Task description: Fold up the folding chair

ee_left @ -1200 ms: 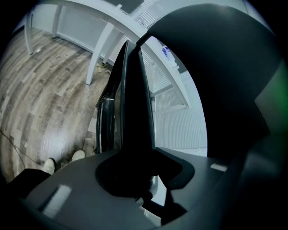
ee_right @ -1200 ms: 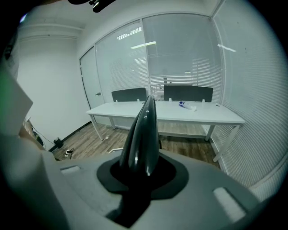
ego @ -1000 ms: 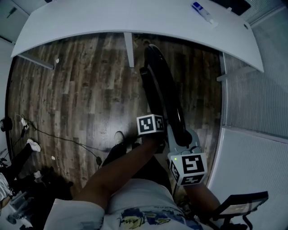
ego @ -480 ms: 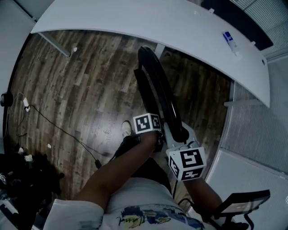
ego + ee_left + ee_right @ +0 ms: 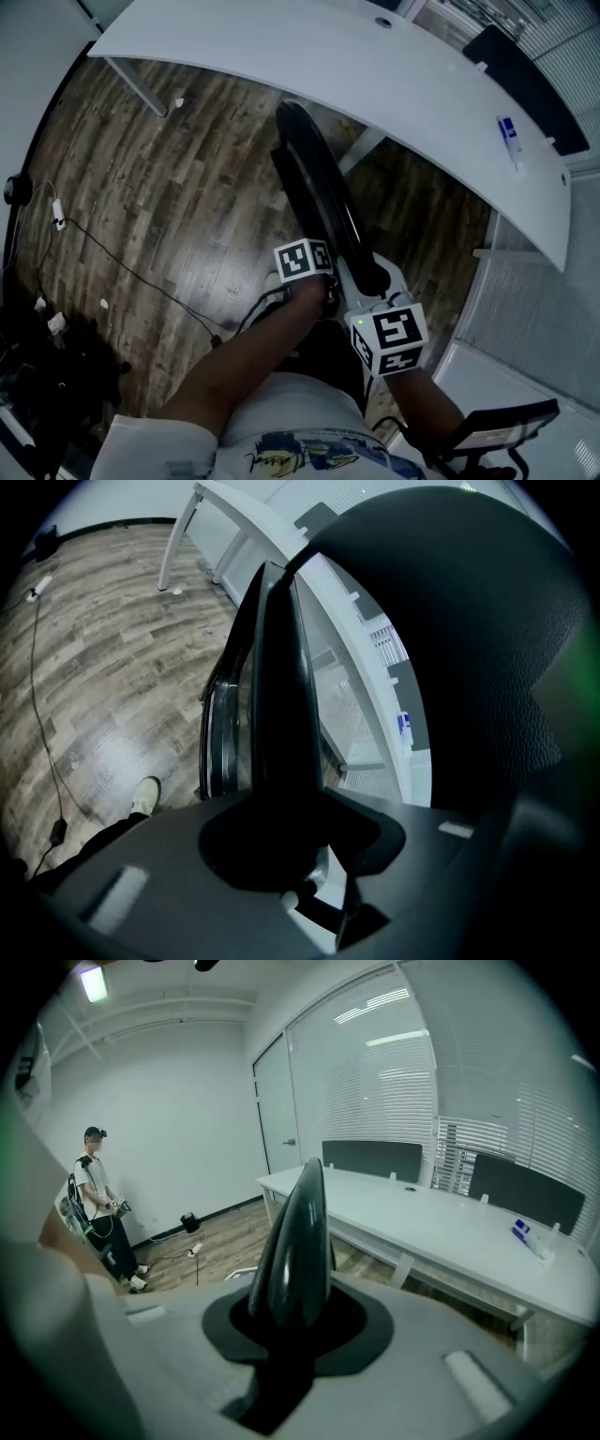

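The folded chair (image 5: 323, 197) shifts leftward along the table (image 5: 281, 47), its top crossing from the right of the slanted table leg (image 5: 364, 148) to its left, while the table's edge swings toward the upper right.

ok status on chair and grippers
Left gripper, right gripper both shut on folding chair. Chair looks folded flat, edge-on. White table beyond its far end.

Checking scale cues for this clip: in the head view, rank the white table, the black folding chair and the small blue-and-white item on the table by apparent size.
Largest: white table, spanning the top of the frame.
Next: folding chair, nearer the camera, which enlarges it.
Smallest: blue-and-white item.
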Demonstrator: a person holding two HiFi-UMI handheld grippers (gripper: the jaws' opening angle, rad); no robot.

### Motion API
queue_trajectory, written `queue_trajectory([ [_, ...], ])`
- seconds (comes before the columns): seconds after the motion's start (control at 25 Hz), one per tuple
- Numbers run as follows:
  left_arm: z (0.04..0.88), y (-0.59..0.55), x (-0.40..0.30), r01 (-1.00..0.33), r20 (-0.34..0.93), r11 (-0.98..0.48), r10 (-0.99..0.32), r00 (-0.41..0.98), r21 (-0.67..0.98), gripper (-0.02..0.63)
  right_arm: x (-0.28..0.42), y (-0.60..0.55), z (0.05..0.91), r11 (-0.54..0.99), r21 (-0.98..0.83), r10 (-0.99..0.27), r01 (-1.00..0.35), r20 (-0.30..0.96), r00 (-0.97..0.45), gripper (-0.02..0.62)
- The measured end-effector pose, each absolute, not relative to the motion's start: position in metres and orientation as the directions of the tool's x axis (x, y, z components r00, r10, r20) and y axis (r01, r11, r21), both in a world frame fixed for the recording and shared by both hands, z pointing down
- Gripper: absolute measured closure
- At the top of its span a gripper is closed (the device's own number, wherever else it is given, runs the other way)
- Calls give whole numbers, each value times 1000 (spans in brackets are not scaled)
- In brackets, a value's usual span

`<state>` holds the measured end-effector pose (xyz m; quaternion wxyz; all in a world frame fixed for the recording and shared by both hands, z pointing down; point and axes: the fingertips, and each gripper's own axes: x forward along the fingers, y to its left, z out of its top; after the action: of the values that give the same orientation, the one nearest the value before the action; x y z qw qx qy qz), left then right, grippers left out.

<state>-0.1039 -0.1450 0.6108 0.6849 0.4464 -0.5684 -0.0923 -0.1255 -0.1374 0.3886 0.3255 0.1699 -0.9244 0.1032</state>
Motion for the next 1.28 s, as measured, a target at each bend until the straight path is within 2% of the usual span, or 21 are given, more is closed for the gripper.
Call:
queue_trajectory([
  [0.2,617,-154,-142,-345,701,612,-653,287,711,479,-161,-147,395,943,-91,-192,-319,634,-749,525],
  [0.56,636,-183,-179,-200,727,699,-668,161,686,479,-200,-181,414,985,-125,-13,-123,646,-763,525],
  [1.08,648,-254,-179,-36,735,734,-677,45,678,479,-200,-252,426,985,-153,164,84,641,-750,523],
  [1.28,647,-281,-180,-11,751,751,-661,10,661,479,-195,-284,429,978,-165,207,131,630,-748,525],
])
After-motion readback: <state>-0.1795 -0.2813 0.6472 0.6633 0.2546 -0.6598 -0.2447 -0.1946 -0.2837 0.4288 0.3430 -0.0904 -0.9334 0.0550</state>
